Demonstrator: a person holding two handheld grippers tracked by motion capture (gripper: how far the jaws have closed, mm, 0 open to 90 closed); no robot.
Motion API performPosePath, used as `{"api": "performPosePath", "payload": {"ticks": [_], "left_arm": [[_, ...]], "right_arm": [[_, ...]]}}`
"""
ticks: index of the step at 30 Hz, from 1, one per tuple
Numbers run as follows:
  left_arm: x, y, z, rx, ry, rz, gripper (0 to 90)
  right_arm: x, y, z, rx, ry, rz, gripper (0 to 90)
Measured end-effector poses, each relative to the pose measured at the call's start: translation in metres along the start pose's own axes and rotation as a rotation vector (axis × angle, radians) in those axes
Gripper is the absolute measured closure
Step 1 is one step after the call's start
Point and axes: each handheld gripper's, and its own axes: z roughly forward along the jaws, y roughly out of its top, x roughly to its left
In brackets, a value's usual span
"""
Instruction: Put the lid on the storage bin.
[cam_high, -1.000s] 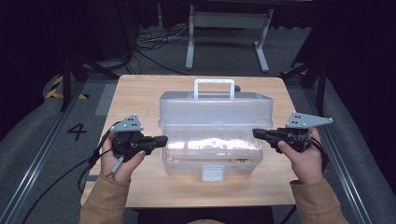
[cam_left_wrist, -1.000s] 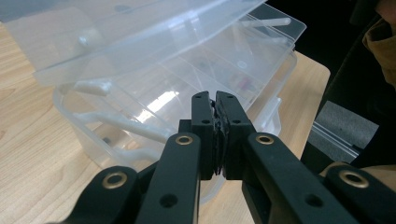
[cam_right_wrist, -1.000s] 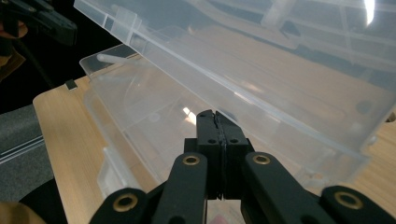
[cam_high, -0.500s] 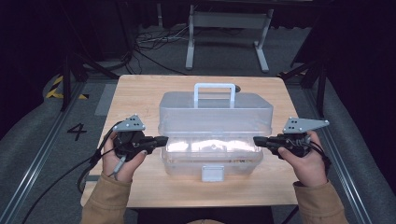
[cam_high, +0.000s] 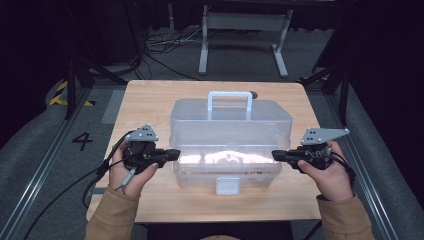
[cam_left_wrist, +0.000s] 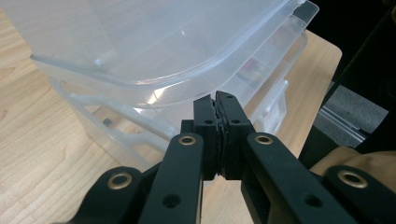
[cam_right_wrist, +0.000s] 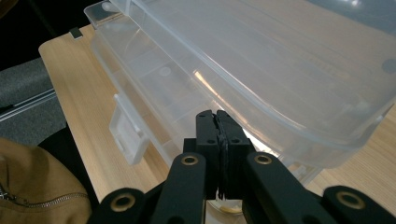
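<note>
Table (cam_high: 150, 100), light wood, rectangular, on a dark floor with grey track rails along both sides; one clear plastic storage box (cam_high: 227, 142) near the table's middle, toward the near edge, long side facing the person. Box lid (cam_high: 230, 122) translucent, domed, with a white carry handle (cam_high: 230, 97) upright at the back; lid raised off the base along the front, a gap visible beneath its rim in both gripper views. Base shows divider compartments through the wall; contents too blurred to identify. White front latch (cam_high: 227, 185) hanging at the middle of the near wall, unfastened. Left gripper (cam_high: 172, 154) in the left hand (cam_high: 131, 172), held level, pointing inward at the left end of the box; tip at the lid's edge, contact or a small gap cannot be told from the high view. In the left gripper view the two black jaws are pressed together, pads meeting, nothing between them, with the lid rim just above and ahead of the tip (cam_left_wrist: 215, 100). Right gripper (cam_high: 276, 156) in the right hand (cam_high: 330, 177), likewise level, pointing inward at the right end of the box, tip at the lid's edge. Right gripper view: jaws fully closed on each other, empty, tip (cam_right_wrist: 216, 116) just under the lid's overhanging rim. Tan sleeves (cam_high: 107, 220) at both forearms; cables trail from the left gripper off the table's left edge
</note>
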Motion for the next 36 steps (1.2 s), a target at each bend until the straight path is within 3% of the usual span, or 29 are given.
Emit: {"api": "performPosePath", "payload": {"ticks": [8,12,18,36], "left_arm": [[-0.002,0.001,0.000,0.045,0.007,0.001,88.8],[-0.003,0.001,-0.001,0.063,0.011,0.008,89.0],[-0.003,0.001,0.001,0.093,0.010,0.005,89.2],[-0.003,-0.001,0.004,0.184,-0.001,0.002,88.8]], "right_arm": [[0.002,0.000,0.000,0.053,-0.003,-0.005,88.4],[-0.001,-0.002,-0.003,0.086,-0.035,0.015,88.4],[-0.005,-0.006,-0.007,0.119,-0.046,0.040,88.1],[-0.008,-0.010,-0.008,0.200,-0.043,0.038,87.5]]}}
